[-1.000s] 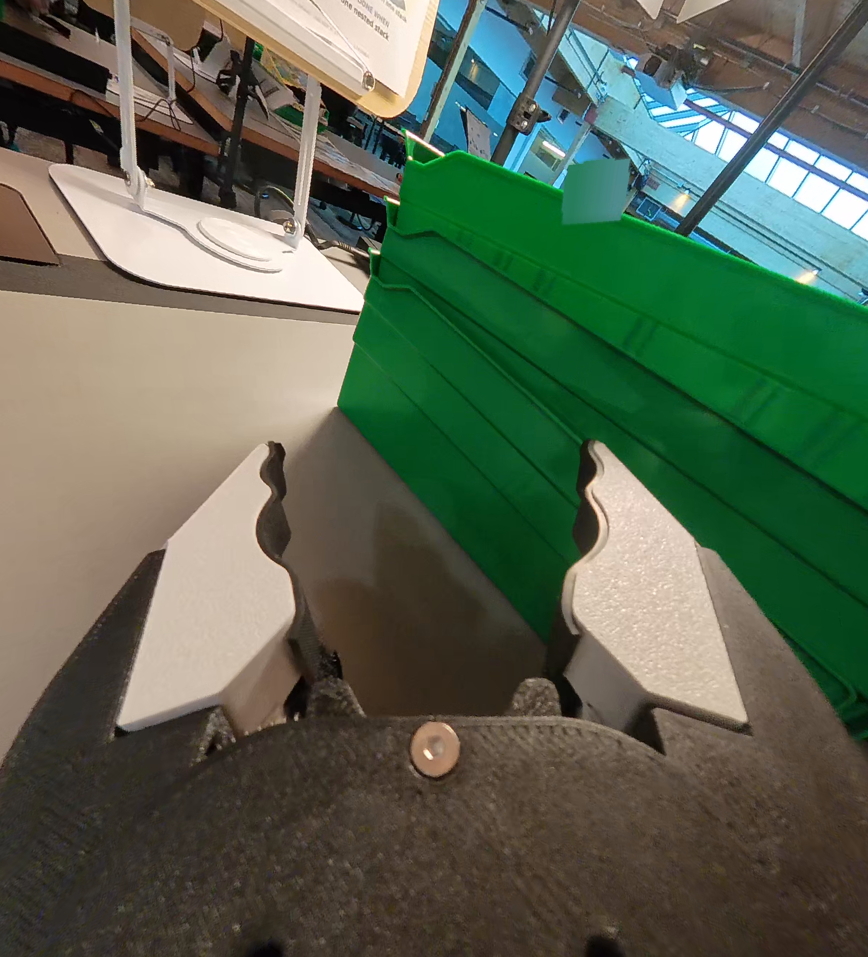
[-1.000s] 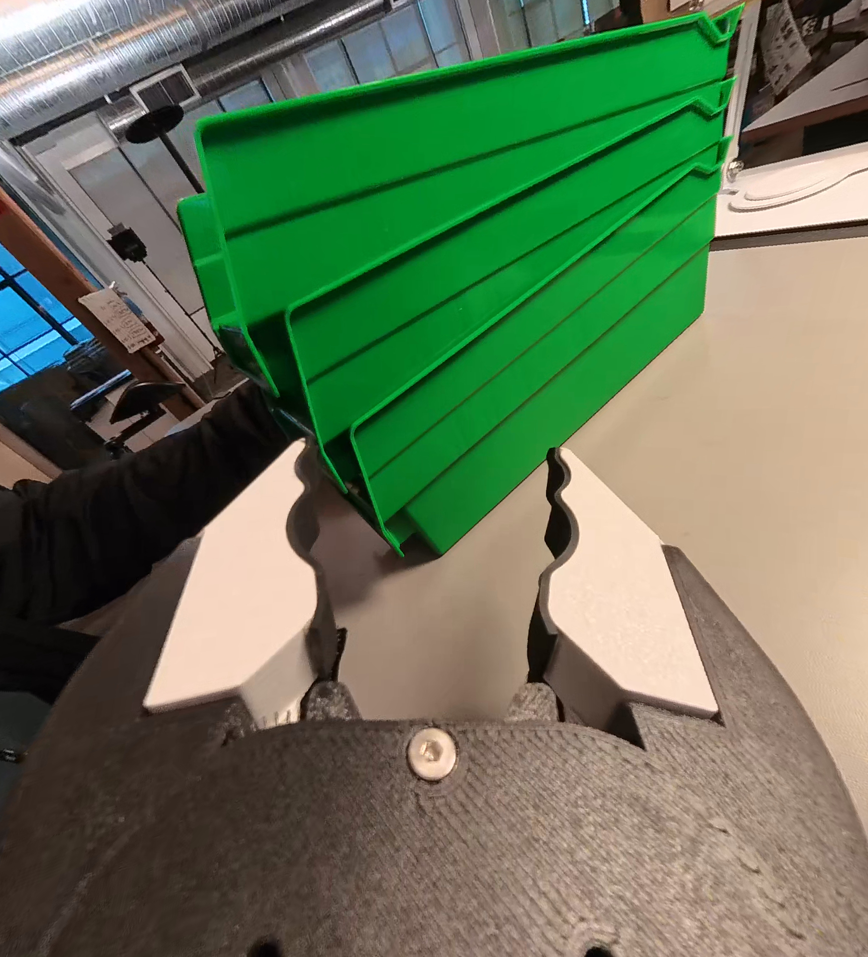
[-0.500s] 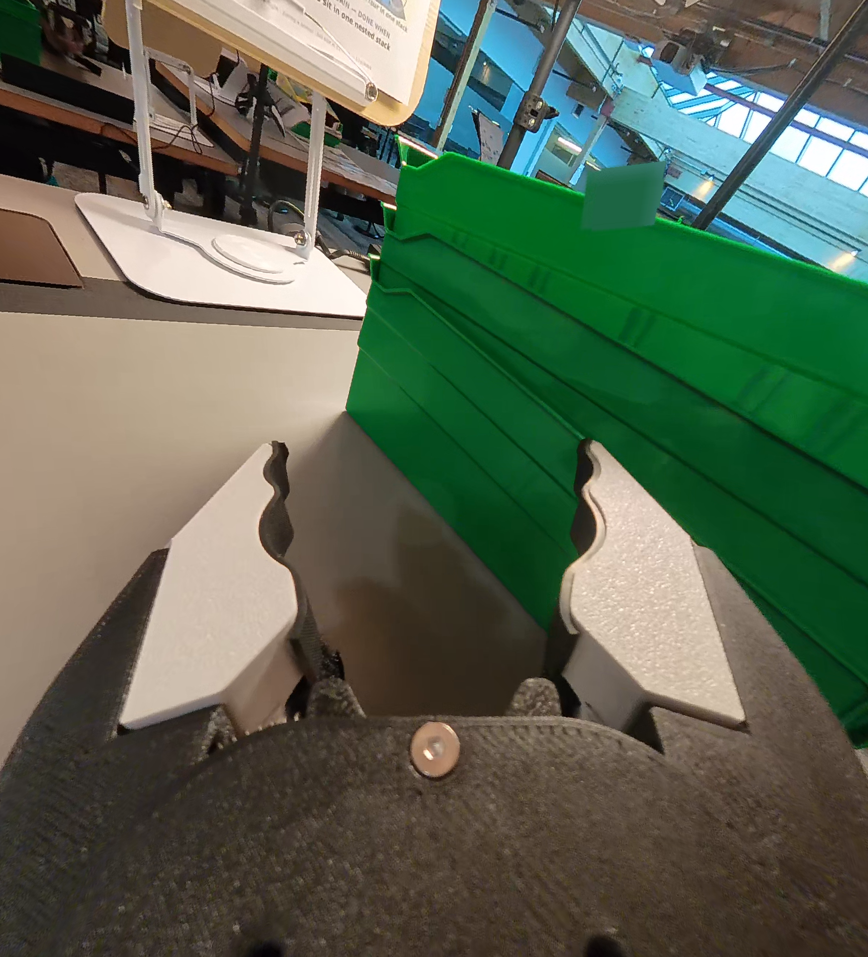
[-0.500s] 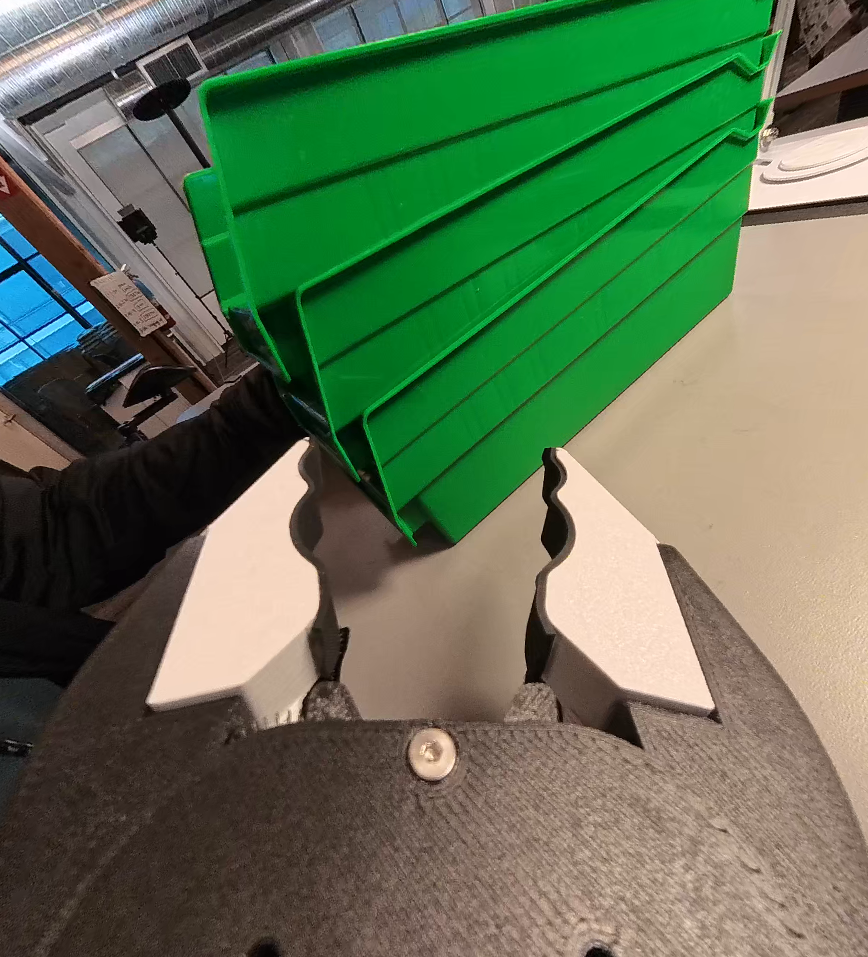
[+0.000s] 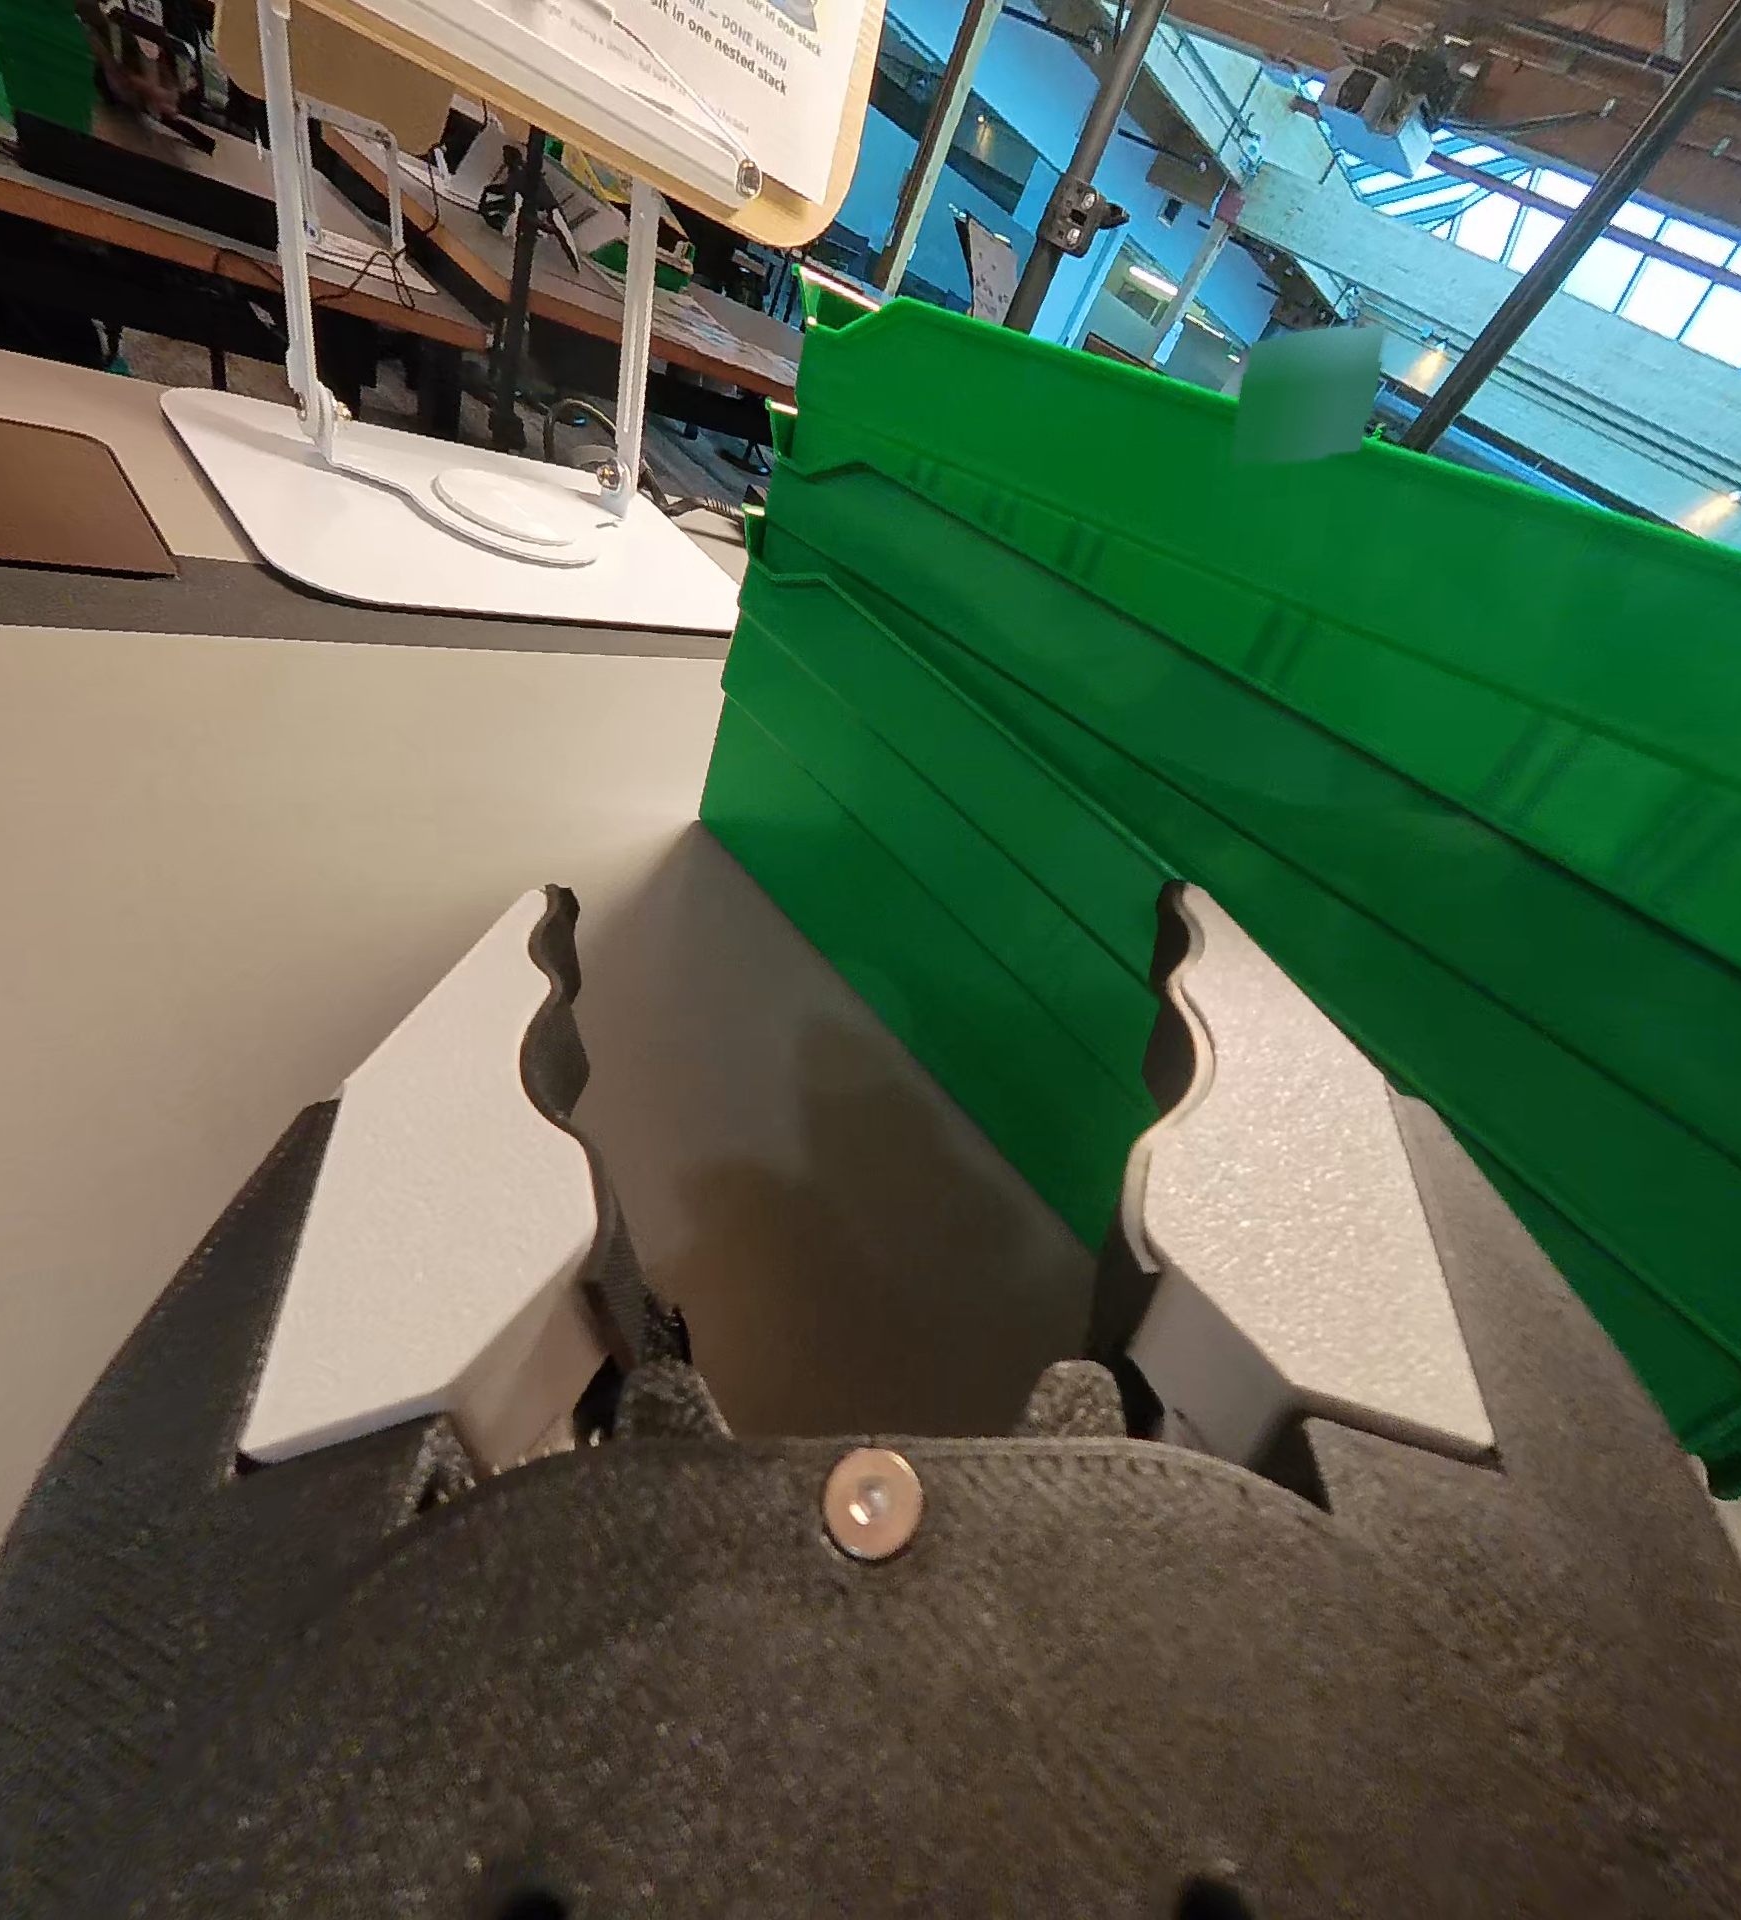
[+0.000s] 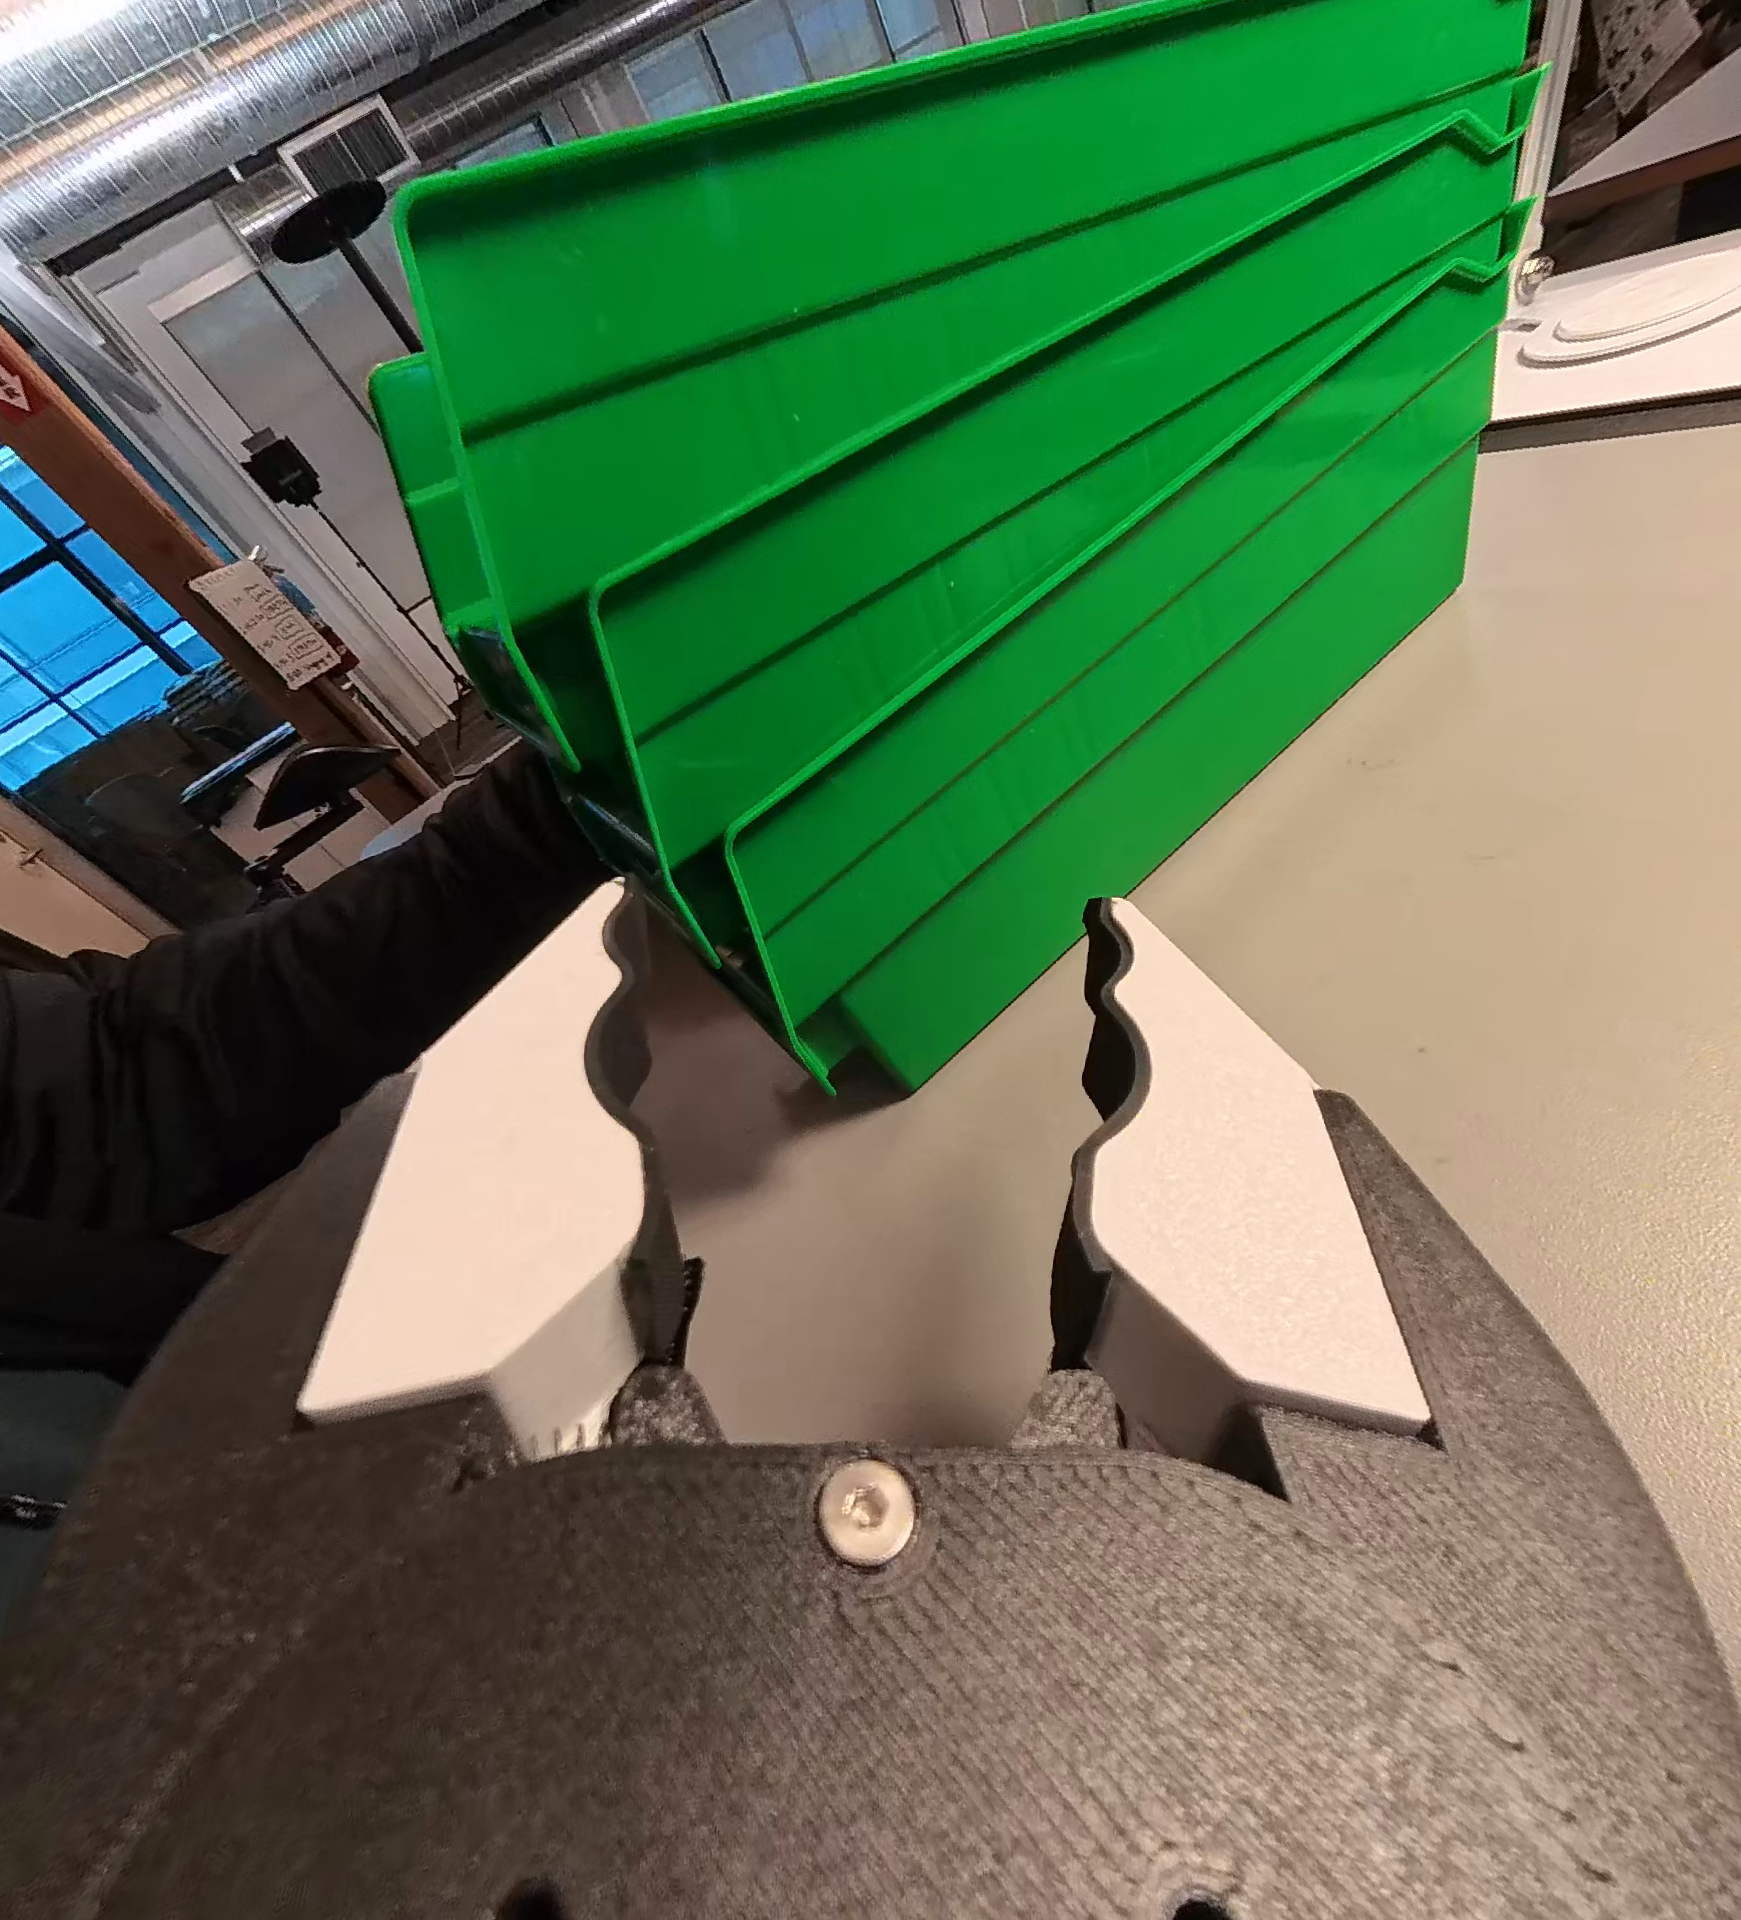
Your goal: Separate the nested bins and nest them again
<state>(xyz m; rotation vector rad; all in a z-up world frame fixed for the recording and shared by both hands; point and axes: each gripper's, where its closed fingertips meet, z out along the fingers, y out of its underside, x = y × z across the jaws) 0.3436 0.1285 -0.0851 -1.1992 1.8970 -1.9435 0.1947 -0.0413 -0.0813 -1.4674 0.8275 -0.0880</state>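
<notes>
A stack of nested green bins [image 5: 1313, 748] stands on the grey table, the upper bins tilted up in a fan. In the left wrist view it fills the right side, and my left gripper [image 5: 866, 899] is open and empty beside its long wall. In the right wrist view the stack [image 6: 1001, 540] shows from its other side, with its near corner just ahead of my right gripper [image 6: 866, 894], which is open and empty. A black sleeve [image 6: 222, 1018] reaches behind the stack's end at the left.
A white stand base [image 5: 430, 520] holding a sign board [image 5: 585, 94] sits at the table's far edge, also in the right wrist view [image 6: 1676, 343]. A brown sheet [image 5: 14, 499] lies far left. Bare grey tabletop [image 6: 1468, 883] stretches right of the stack.
Both grippers have drawn slightly nearer the stack and shifted their view; the bins look a little larger. Both stay open and empty.
</notes>
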